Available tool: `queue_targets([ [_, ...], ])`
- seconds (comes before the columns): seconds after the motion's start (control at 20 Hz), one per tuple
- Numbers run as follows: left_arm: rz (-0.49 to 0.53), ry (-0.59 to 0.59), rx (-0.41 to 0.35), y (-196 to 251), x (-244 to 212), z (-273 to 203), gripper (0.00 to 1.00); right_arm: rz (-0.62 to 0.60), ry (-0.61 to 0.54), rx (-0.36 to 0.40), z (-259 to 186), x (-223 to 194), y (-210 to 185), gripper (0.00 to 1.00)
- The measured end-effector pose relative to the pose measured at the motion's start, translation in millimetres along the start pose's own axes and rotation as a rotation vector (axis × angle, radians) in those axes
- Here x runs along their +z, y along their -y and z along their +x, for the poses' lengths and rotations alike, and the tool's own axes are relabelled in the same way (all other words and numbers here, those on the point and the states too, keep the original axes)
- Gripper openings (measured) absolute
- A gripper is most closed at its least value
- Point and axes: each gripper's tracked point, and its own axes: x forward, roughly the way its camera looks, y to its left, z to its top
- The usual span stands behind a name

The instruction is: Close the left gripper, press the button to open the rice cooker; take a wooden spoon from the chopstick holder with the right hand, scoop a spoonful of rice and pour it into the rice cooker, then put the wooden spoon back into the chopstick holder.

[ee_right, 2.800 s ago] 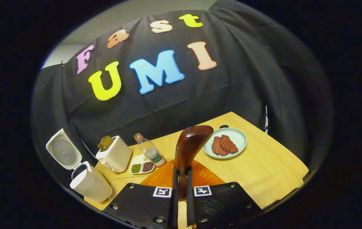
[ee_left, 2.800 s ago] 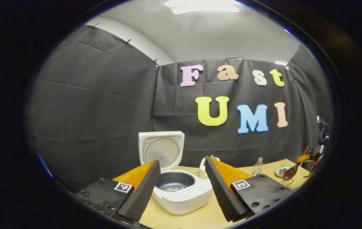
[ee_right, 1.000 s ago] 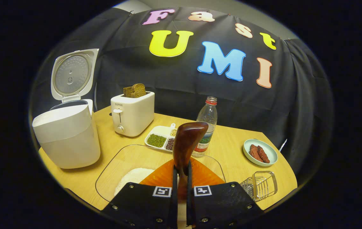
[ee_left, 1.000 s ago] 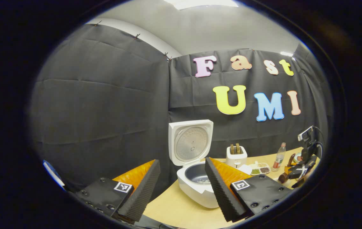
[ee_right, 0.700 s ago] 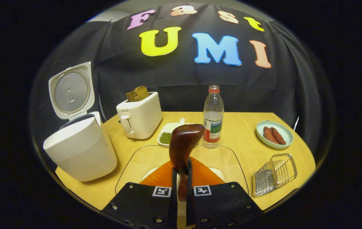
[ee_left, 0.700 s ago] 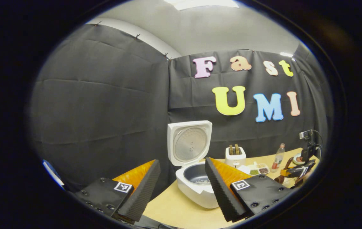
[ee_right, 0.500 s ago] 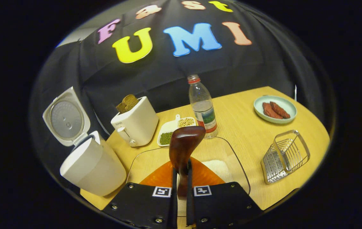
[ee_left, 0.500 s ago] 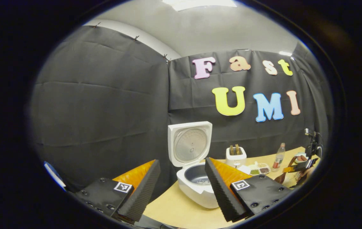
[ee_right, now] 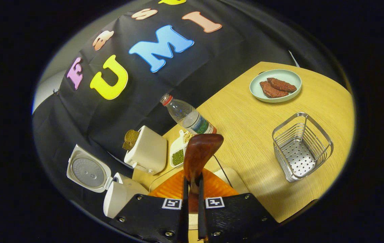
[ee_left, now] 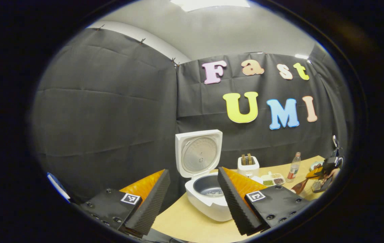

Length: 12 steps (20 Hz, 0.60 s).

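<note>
The white rice cooker [ee_left: 205, 202] stands open, lid [ee_left: 198, 153] upright, a little rice in its dark pot. My left gripper [ee_left: 193, 170] hangs open in front of it, holding nothing. My right gripper [ee_right: 192, 184] is shut on the handle of a dark wooden spoon [ee_right: 200, 150], whose bowl points forward and looks empty. The wire chopstick holder [ee_right: 301, 146] stands to the right of the spoon, apart from it, with nothing in it. In the left gripper view the right gripper [ee_left: 323, 170] and spoon [ee_left: 300, 186] show far off at the right.
On the wooden table [ee_right: 245, 118] are a glass tray of rice [ee_right: 227, 175] under the right gripper, a white toaster [ee_right: 146, 153] with bread, a bean dish [ee_right: 178, 152], a water bottle [ee_right: 186, 116] and a plate of meat [ee_right: 276, 86]. The rice cooker [ee_right: 121, 195] sits far left.
The right gripper has swung and rolled to the right with the spoon, bringing the wire holder closer and the cooker low at left. The left gripper has hardly moved.
</note>
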Motion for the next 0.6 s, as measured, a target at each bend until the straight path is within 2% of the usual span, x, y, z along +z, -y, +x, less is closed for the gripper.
queue_targets([
  [0.05,-0.001,0.002,-0.003,1.4,0.9,0.3,0.98,0.025,0.0,0.019,-2.7,3.9,-3.4,0.12],
  [0.15,-0.011,0.005,-0.009,5.5,0.9,-2.0,0.96,0.069,0.002,0.066,-12.6,10.8,-15.3,0.12],
  [0.2,-0.016,0.005,-0.011,6.3,-0.6,-1.6,0.98,0.094,0.001,0.094,-15.1,13.1,-23.8,0.11],
  [0.4,-0.041,0.0,-0.006,2.5,-5.5,-3.4,0.98,0.188,-0.003,0.205,-25.9,24.0,-64.6,0.11],
  [0.6,-0.058,-0.025,-0.006,-1.6,-18.2,-3.1,0.96,0.141,-0.023,0.265,-28.6,26.3,-105.5,0.11],
])
